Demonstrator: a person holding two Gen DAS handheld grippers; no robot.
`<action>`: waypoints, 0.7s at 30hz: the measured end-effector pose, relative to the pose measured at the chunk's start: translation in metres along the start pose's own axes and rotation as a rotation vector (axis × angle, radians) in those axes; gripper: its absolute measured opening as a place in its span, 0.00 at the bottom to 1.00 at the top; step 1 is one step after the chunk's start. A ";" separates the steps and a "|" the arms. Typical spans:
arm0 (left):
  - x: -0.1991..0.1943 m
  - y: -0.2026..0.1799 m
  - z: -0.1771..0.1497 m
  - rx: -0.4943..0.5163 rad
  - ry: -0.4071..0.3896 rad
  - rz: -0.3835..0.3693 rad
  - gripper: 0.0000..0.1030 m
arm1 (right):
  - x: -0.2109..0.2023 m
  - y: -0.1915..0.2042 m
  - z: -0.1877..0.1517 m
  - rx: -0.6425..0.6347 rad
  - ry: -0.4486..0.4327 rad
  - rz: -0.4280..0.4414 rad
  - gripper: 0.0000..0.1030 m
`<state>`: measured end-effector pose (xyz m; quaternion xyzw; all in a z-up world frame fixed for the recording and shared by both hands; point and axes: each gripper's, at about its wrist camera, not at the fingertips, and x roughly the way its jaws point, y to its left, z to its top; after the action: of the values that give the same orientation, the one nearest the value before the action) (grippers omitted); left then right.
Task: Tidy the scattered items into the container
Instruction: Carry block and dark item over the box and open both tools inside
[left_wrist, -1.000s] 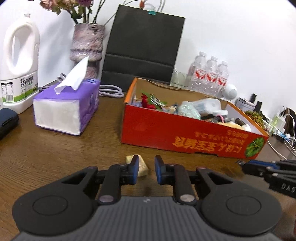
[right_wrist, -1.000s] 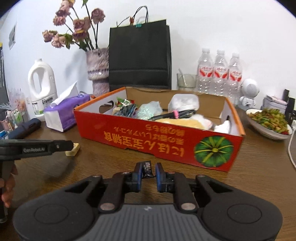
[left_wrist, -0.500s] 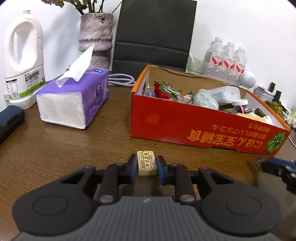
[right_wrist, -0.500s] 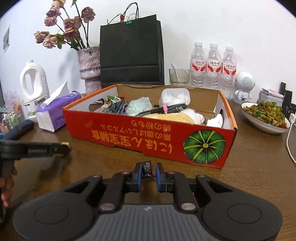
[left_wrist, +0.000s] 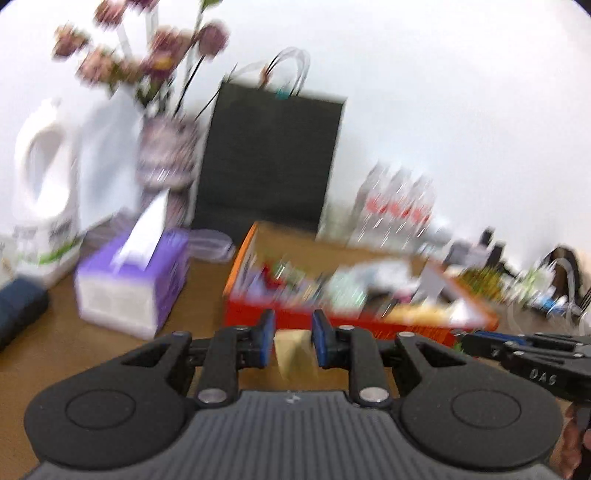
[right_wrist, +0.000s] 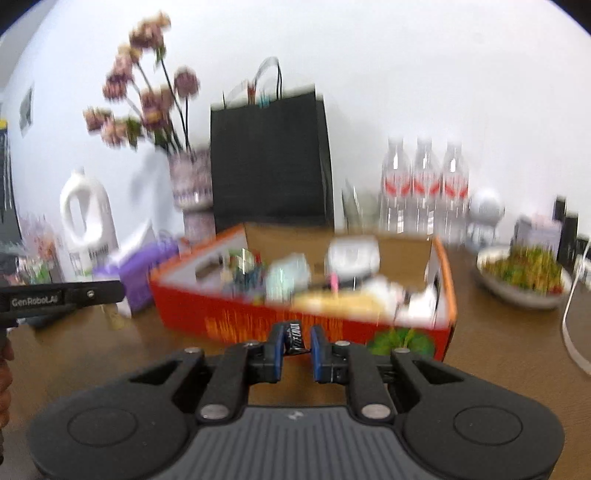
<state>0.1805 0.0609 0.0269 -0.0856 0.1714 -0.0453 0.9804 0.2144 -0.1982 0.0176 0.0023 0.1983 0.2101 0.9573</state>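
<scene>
Both views are motion-blurred. My left gripper (left_wrist: 293, 341) is shut on a small pale yellow bar (left_wrist: 295, 350), held above the wooden table in front of the red cardboard box (left_wrist: 332, 323). My right gripper (right_wrist: 294, 343) is shut on a small dark wrapped packet (right_wrist: 294, 338), just before the box's red front wall (right_wrist: 258, 321). The box holds several wrappers, a plastic bag and a white container. The left gripper's arm (right_wrist: 62, 295) shows at the left of the right wrist view, and the right gripper (left_wrist: 532, 354) shows at the right of the left wrist view.
A purple tissue box (left_wrist: 133, 284), a white jug (left_wrist: 44, 199), a vase of dried flowers (left_wrist: 168, 162) and a black paper bag (left_wrist: 269, 166) stand left of and behind the box. Water bottles (right_wrist: 424, 188) and a bowl of greens (right_wrist: 524, 277) are at the right.
Both grippers have risen with their items and the views have tilted up. The left gripper, open around the yellow bar a second ago, has closed on it and lifted it.
</scene>
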 end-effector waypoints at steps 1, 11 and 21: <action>0.001 -0.004 0.009 0.000 -0.026 -0.015 0.22 | -0.001 -0.001 0.009 -0.004 -0.024 -0.005 0.14; 0.073 -0.032 0.052 -0.042 -0.060 -0.052 0.17 | 0.052 -0.026 0.074 0.078 -0.074 -0.080 0.14; 0.074 0.004 0.015 -0.026 0.090 -0.009 0.18 | 0.078 -0.025 0.037 0.015 0.053 0.004 0.14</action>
<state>0.2557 0.0585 0.0158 -0.0971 0.2156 -0.0514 0.9703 0.3035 -0.1861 0.0199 0.0044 0.2252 0.2107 0.9512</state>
